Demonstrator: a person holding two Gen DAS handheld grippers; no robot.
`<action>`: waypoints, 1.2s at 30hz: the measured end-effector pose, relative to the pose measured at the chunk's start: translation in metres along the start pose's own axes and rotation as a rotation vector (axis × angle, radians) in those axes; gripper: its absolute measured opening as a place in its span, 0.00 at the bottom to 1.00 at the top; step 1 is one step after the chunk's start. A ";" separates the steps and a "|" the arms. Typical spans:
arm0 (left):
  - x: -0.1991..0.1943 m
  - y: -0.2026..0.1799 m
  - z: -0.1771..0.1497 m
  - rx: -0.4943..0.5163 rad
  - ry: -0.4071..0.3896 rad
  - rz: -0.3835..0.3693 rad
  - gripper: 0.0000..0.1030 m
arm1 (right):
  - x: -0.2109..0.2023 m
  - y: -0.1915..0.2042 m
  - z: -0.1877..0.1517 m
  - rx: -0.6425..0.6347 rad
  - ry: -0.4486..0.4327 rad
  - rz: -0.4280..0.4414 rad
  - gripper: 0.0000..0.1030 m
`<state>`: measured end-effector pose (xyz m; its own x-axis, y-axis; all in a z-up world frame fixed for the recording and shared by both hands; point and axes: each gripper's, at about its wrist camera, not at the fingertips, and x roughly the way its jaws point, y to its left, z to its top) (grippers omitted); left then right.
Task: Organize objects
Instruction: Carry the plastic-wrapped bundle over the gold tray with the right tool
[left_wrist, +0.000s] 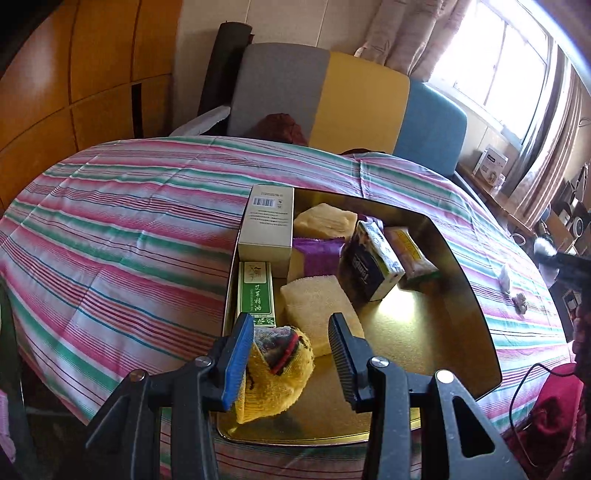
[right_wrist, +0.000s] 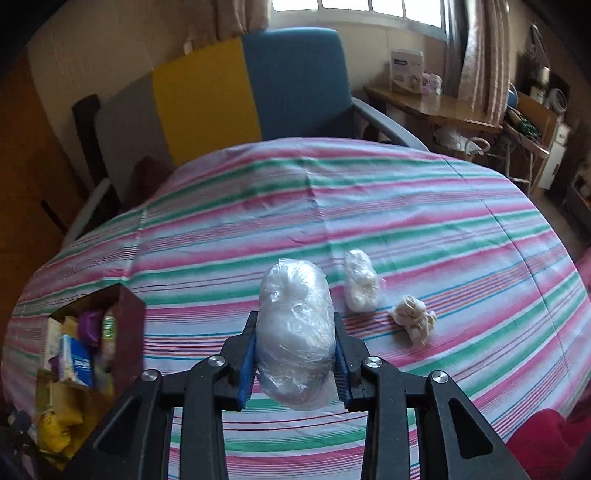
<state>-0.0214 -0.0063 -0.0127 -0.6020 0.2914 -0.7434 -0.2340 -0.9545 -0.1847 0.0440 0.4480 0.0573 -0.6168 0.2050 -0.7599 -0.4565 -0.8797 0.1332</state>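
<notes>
A gold metal tray (left_wrist: 461, 295) sits on the striped tablecloth (left_wrist: 110, 229) and holds boxes, sponges and packets. My left gripper (left_wrist: 291, 334) is open over the tray's near corner. A yellow sock (left_wrist: 273, 373) lies between its fingers, against the left blue pad; the right finger stands apart from it. My right gripper (right_wrist: 295, 332) is shut on a plastic-wrapped white bundle (right_wrist: 295, 332) held above the cloth. A second wrapped bundle (right_wrist: 360, 280) and a crumpled cream cloth (right_wrist: 413, 319) lie on the cloth just beyond it. The tray (right_wrist: 129, 325) shows at the left of the right wrist view.
In the tray are a beige box (left_wrist: 267, 225), a green box (left_wrist: 255, 291), two pale sponges (left_wrist: 317, 314), a purple packet (left_wrist: 317, 254) and a tissue pack (left_wrist: 369, 266). A grey, yellow and blue chair (left_wrist: 351, 99) stands behind the table. A wooden side table (right_wrist: 424, 107) is at the right.
</notes>
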 end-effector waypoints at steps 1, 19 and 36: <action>0.000 0.000 0.000 -0.001 0.001 0.002 0.41 | -0.004 0.020 -0.003 -0.030 -0.009 0.036 0.34; -0.001 0.029 -0.009 -0.047 0.017 0.049 0.41 | 0.057 0.231 -0.079 -0.353 0.229 0.297 0.34; 0.004 0.027 -0.010 -0.038 0.036 0.044 0.41 | 0.103 0.228 -0.074 -0.263 0.283 0.291 0.55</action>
<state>-0.0223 -0.0313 -0.0271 -0.5831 0.2478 -0.7737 -0.1789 -0.9681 -0.1752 -0.0760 0.2368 -0.0380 -0.4799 -0.1584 -0.8629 -0.0910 -0.9693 0.2286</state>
